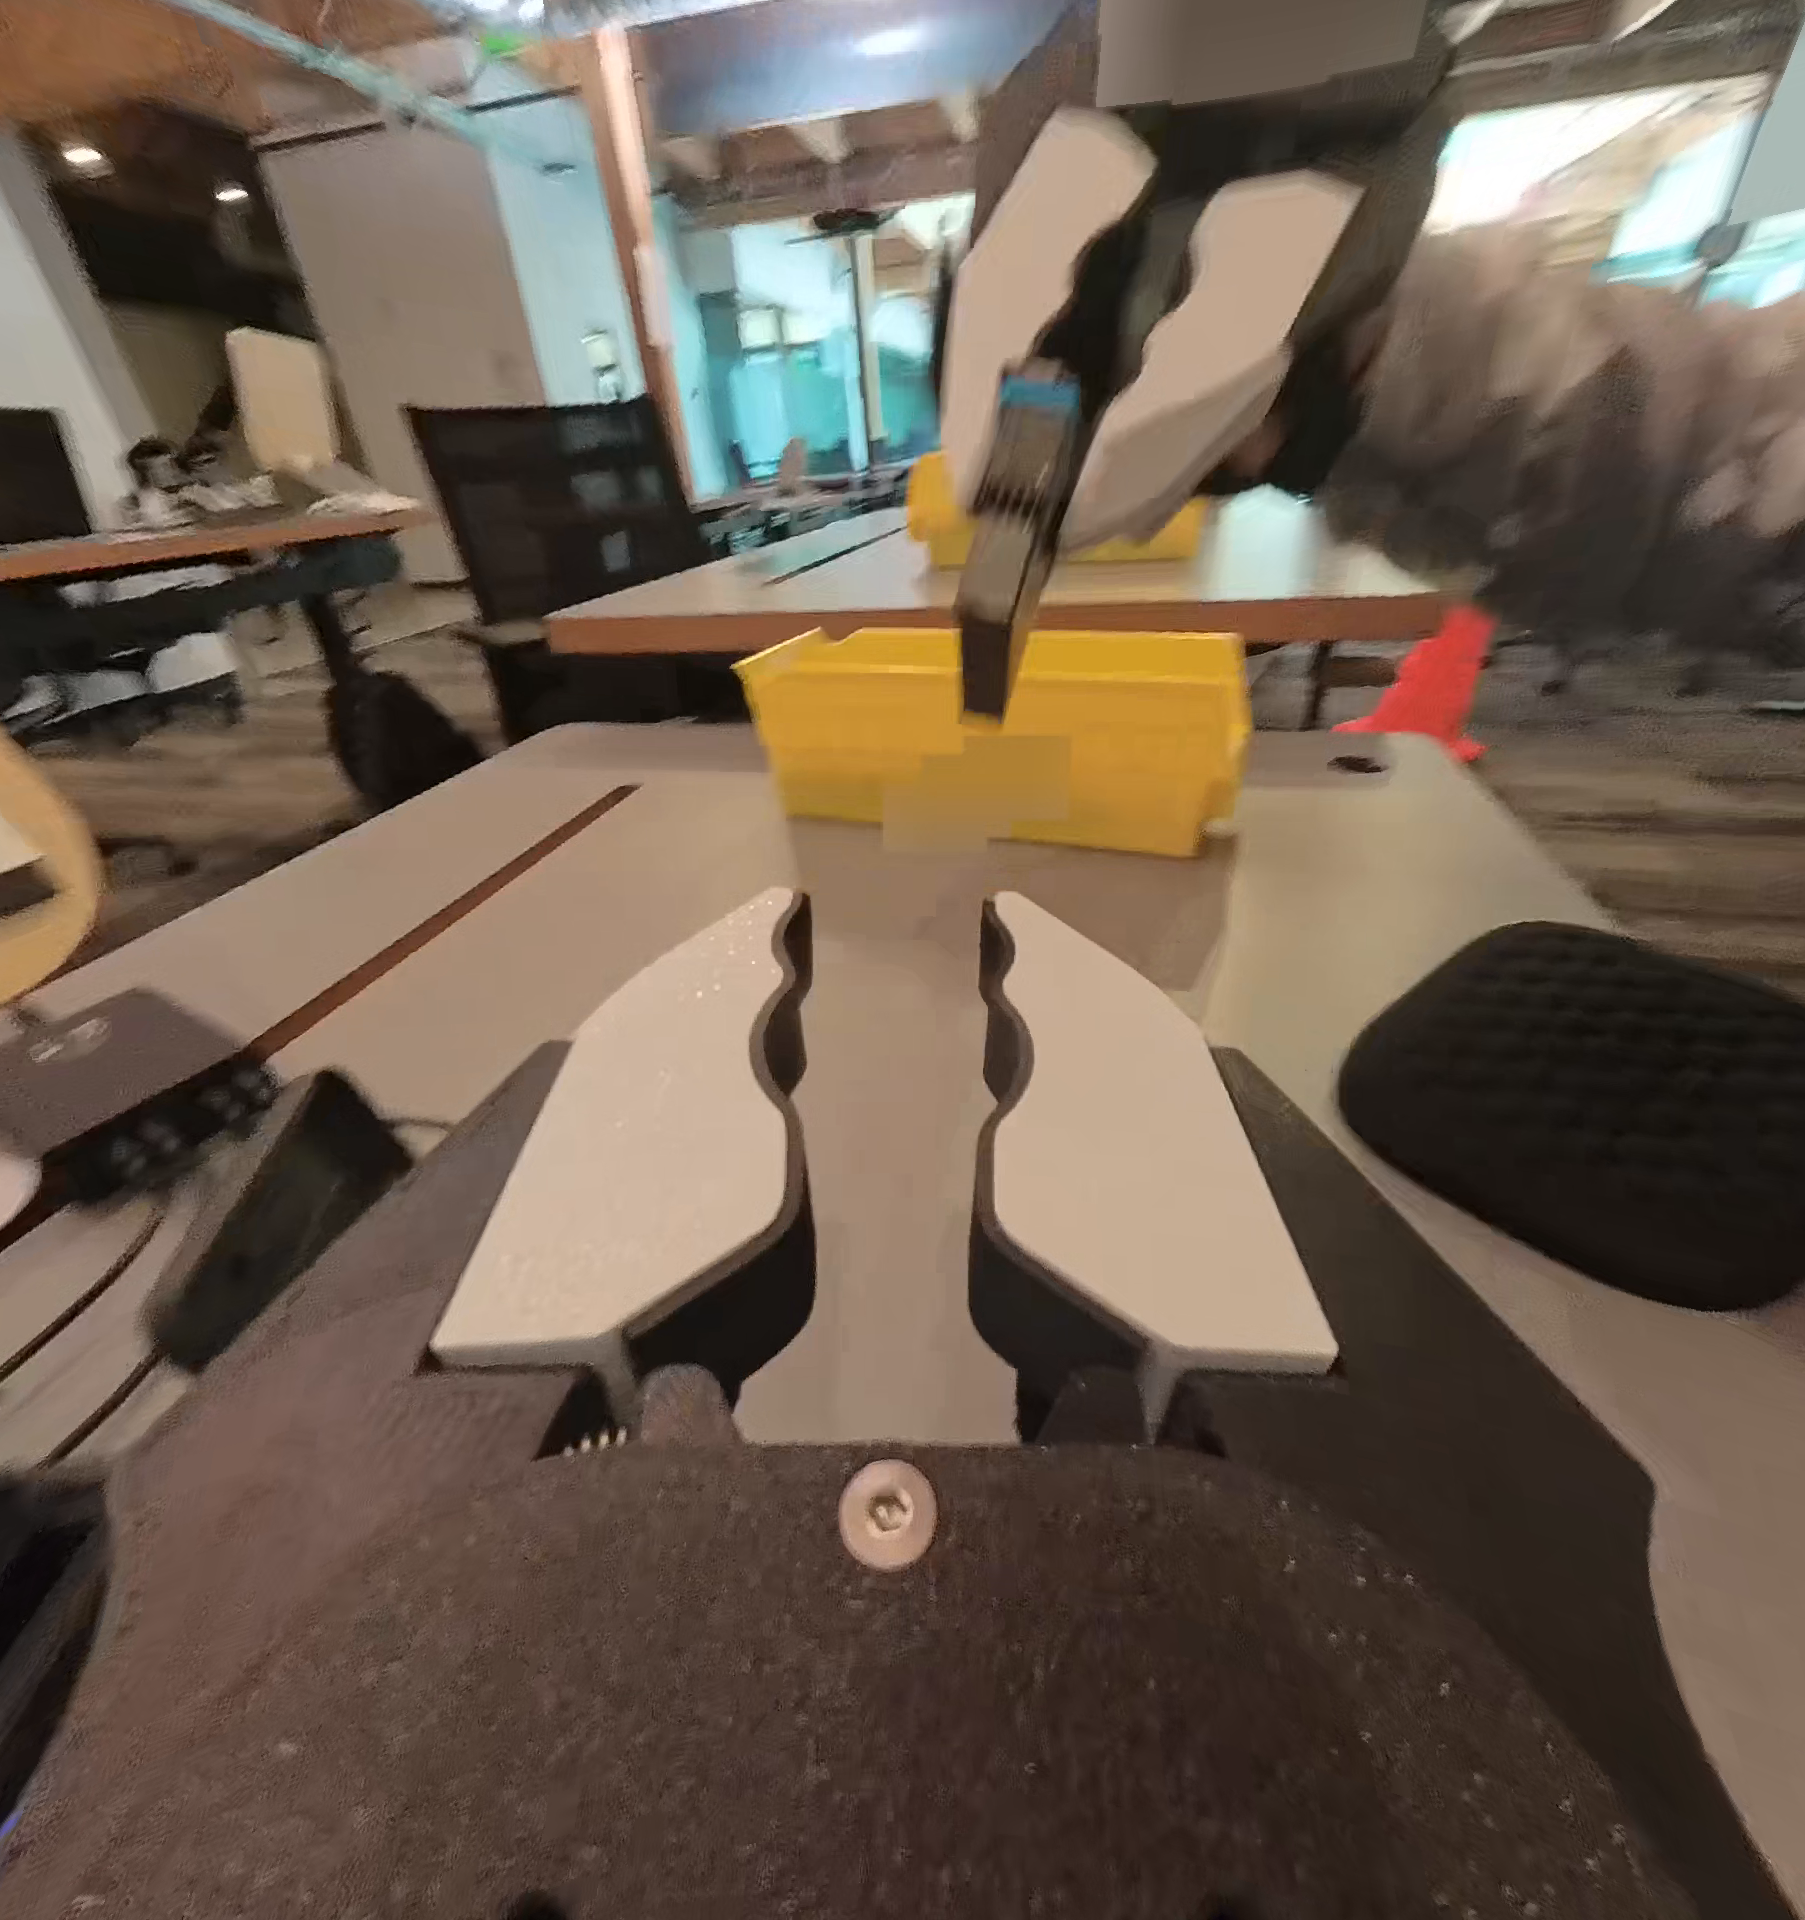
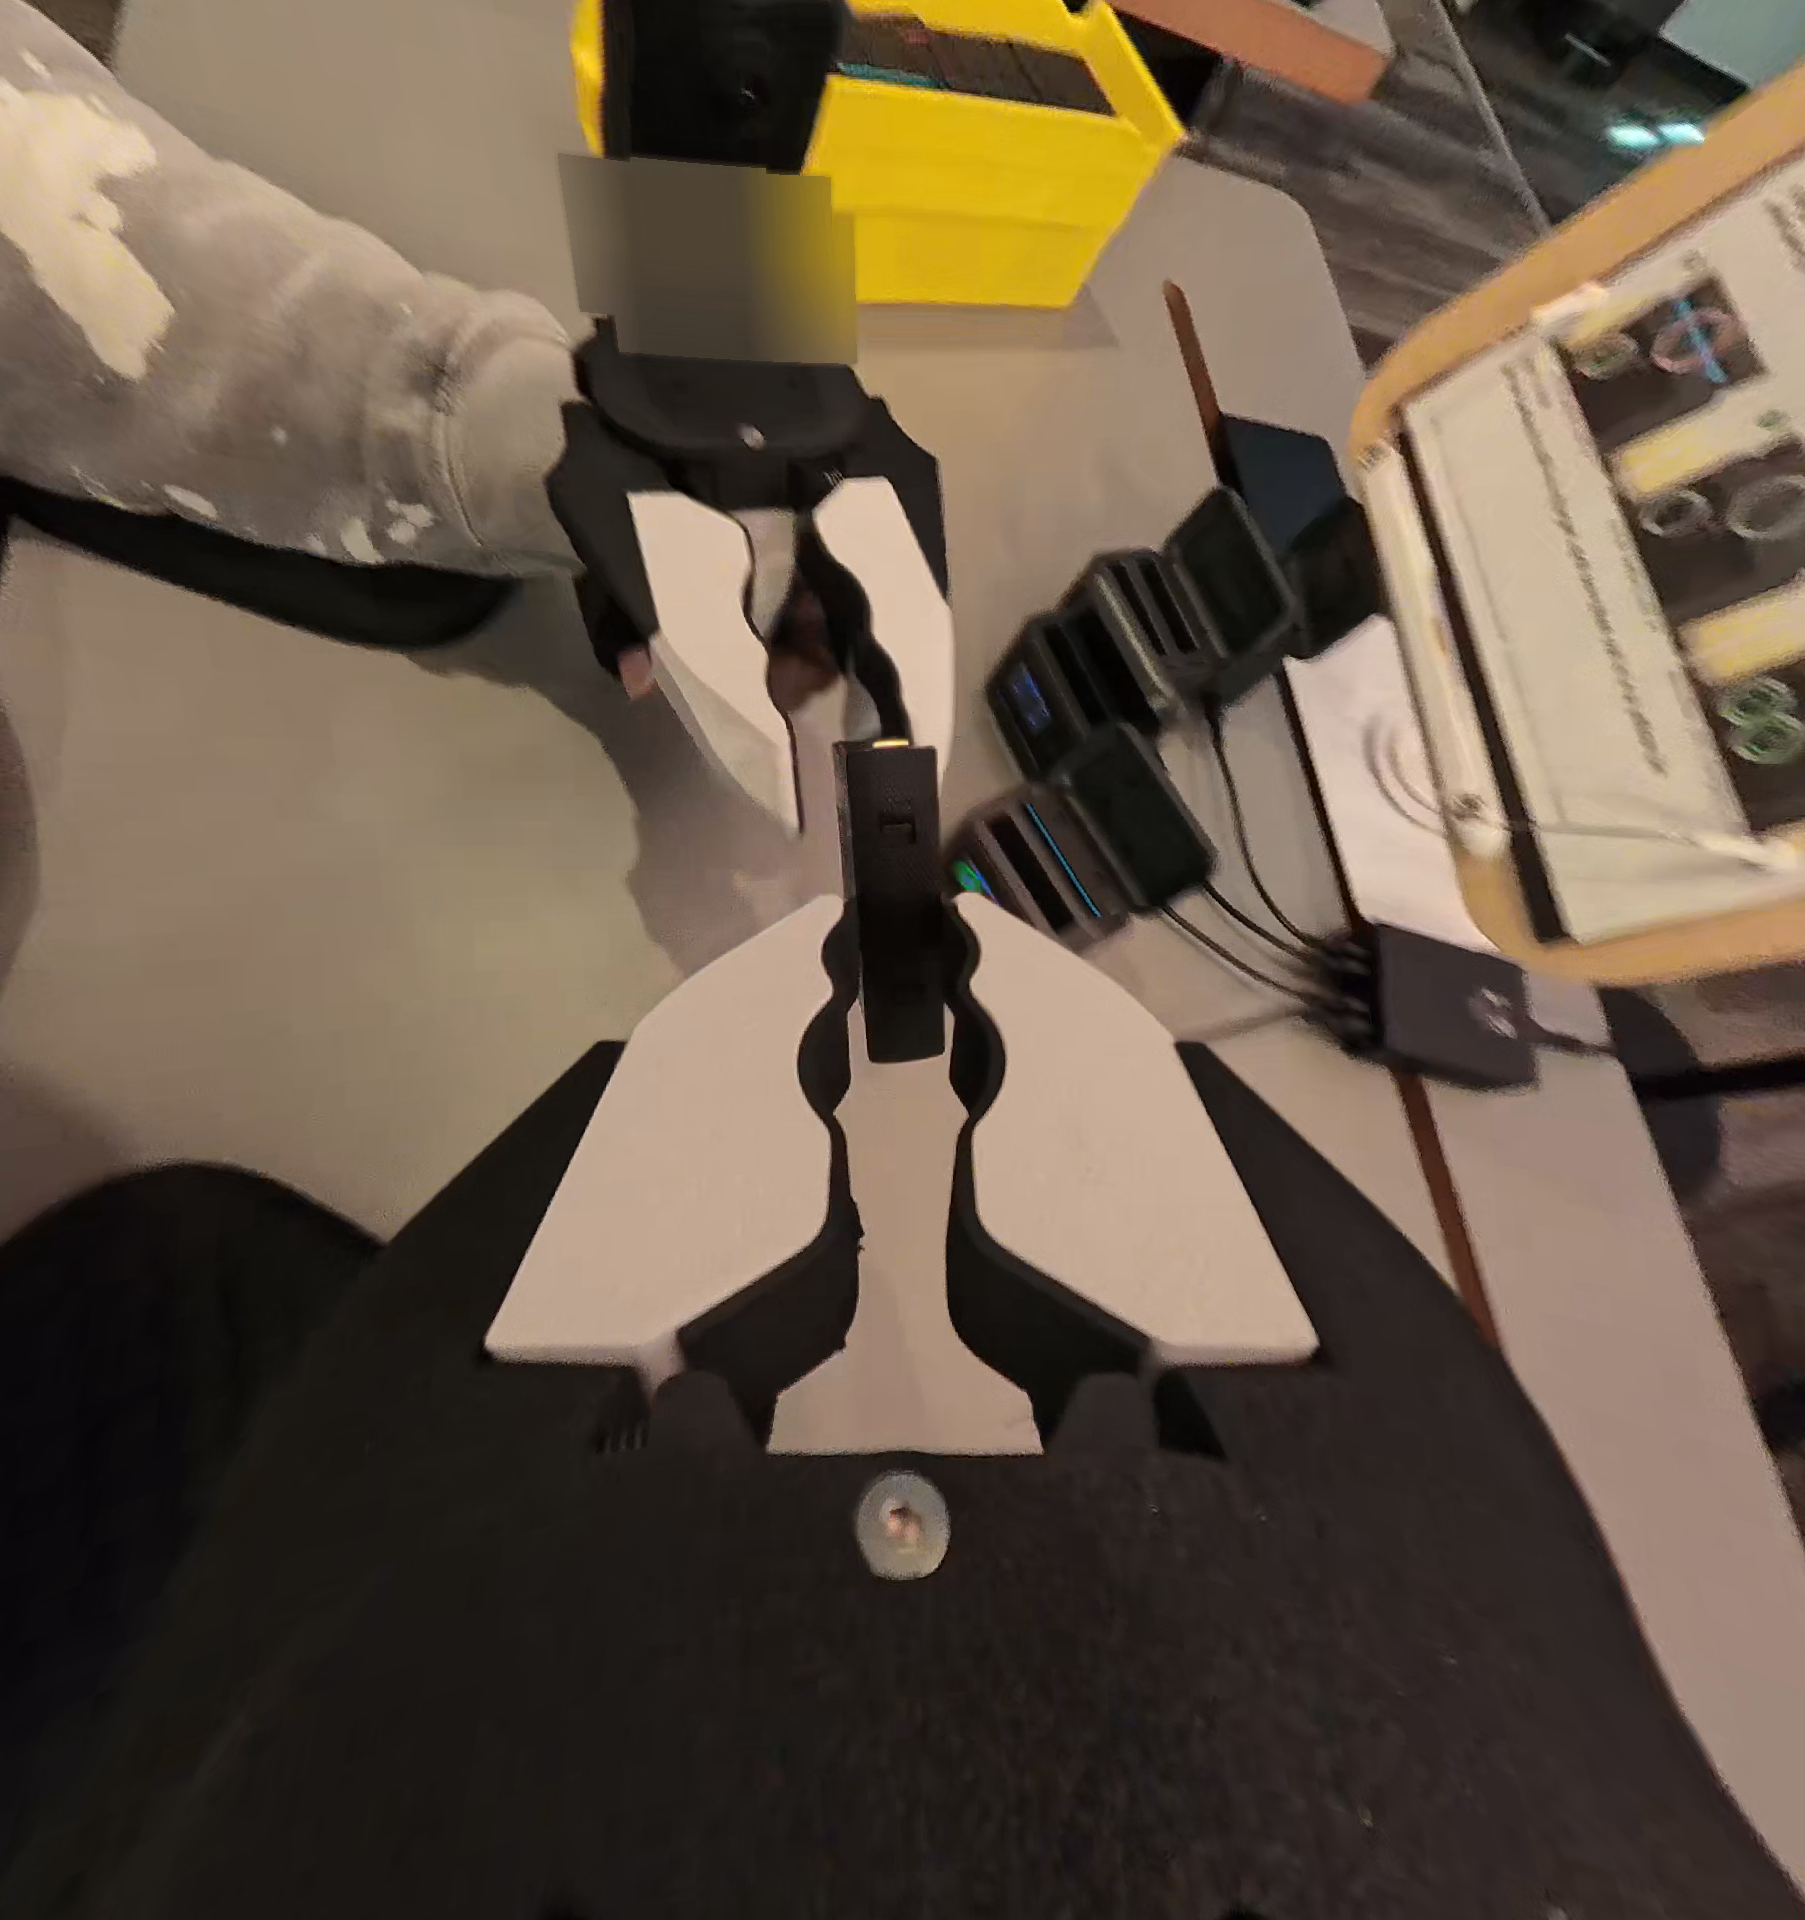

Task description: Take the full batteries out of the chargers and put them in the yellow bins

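Battery (image 2: 893, 914) clamped between right hand-held gripper (image 2: 896, 914) fingertips (upright).

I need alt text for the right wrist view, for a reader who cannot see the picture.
The right tool is shut on a slim black battery above a grey table. The open, empty left tool points toward it from the far side. Black chargers sit to the right, and a yellow bin stands at the far edge.

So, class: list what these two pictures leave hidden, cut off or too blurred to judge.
- Yellow bin, right wrist view: contents cut off by the top edge and covered by the left gripper's camera.
- Chargers, right wrist view: motion blur hides which slots are filled.
- Battery, left wrist view: blurred, surface detail lost.
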### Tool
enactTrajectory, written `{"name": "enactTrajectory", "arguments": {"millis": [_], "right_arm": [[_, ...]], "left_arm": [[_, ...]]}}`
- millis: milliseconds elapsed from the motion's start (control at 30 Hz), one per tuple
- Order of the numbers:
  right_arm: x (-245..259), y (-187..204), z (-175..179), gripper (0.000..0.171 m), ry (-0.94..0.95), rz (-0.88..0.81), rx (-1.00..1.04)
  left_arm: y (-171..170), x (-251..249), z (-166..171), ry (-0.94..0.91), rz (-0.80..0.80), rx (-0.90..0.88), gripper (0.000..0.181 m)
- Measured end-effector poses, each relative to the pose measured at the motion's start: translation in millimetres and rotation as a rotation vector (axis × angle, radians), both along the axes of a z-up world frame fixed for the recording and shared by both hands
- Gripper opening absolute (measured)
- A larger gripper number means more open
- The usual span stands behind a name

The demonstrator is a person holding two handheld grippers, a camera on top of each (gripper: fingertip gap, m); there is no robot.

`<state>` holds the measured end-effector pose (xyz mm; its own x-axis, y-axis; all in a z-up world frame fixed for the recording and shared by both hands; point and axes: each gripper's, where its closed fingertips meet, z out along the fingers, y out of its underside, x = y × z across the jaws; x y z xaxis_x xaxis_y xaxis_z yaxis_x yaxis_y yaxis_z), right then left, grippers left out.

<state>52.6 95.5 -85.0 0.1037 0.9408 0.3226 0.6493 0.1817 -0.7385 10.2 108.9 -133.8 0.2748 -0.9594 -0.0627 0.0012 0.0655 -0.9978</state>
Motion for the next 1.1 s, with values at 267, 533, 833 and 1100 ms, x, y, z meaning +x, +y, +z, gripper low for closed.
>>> {"name": "enactTrajectory", "arguments": {"millis": [267, 533, 833, 1100], "right_arm": [[175.3, 44.1, 18.7, 0.014, -0.365, -0.337, 0.091], [307.6, 24.9, -34.2, 0.014, -0.666, -0.480, -0.034], [311.0, -22.7, -126.5, 0.014, -0.749, -0.345, -0.221], [320.6, -22.3, -155.0, 0.014, -0.848, -0.337, -0.191]], "left_arm": [[54.2, -33.5, -19.1, 0.070, 0.320, -0.004, 0.028], [63.2, -37.5, -32.1, 0.127, 0.389, 0.009, 0.024], [71.4, -46.1, -39.8, 0.144, 0.437, -0.009, 0.022], [72.5, -43.8, -48.1, 0.183, 0.441, -0.002, 0.019]]}}
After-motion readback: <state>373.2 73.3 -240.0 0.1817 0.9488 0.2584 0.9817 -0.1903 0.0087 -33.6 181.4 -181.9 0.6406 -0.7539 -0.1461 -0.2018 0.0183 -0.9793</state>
